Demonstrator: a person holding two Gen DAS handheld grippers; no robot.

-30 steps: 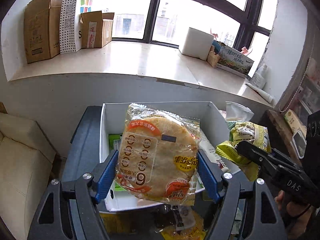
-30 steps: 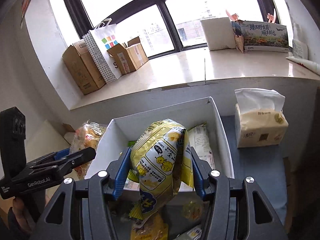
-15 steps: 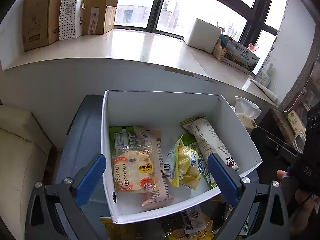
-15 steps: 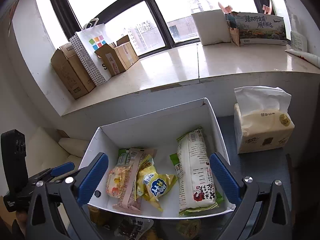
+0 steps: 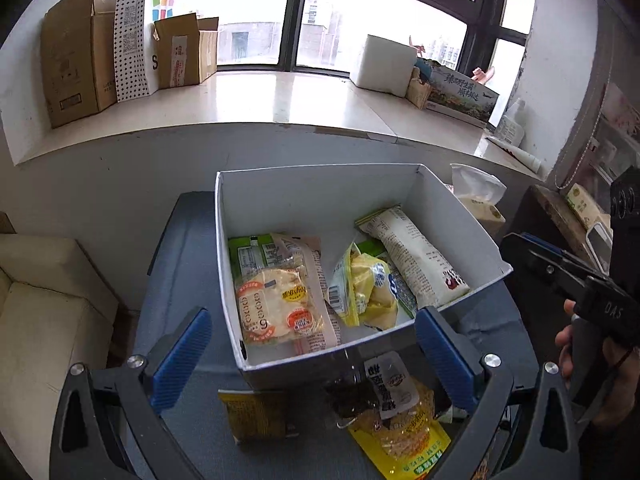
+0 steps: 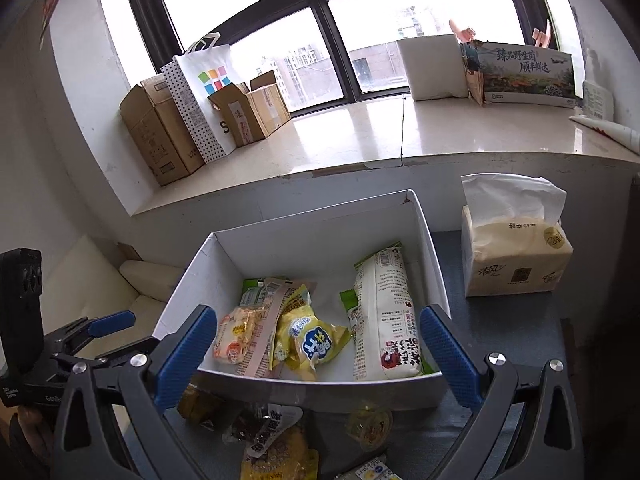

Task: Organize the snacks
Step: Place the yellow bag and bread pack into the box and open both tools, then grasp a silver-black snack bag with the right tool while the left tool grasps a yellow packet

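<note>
Snacks lay inside the white cardboard box (image 5: 460,220): the round flatbread packet (image 5: 276,306) at 9 o'clock, the yellow crinkly bag (image 5: 368,288) beside it. Left gripper (image 5: 312,356) and right gripper (image 6: 316,354) both gaped wide, holding nothing.

left tongs (image 5: 312,354) agape, snacks (image 5: 280,306) in white box (image 5: 320,196)

On the pale windowsill (image 6: 360,136) stand brown cardboard boxes (image 6: 160,132), a polka-dot paper bag (image 6: 200,92) between them, a white foam block (image 6: 434,68) and a printed carton (image 6: 528,74), while a tissue pack (image 6: 516,256) sits below.
</note>
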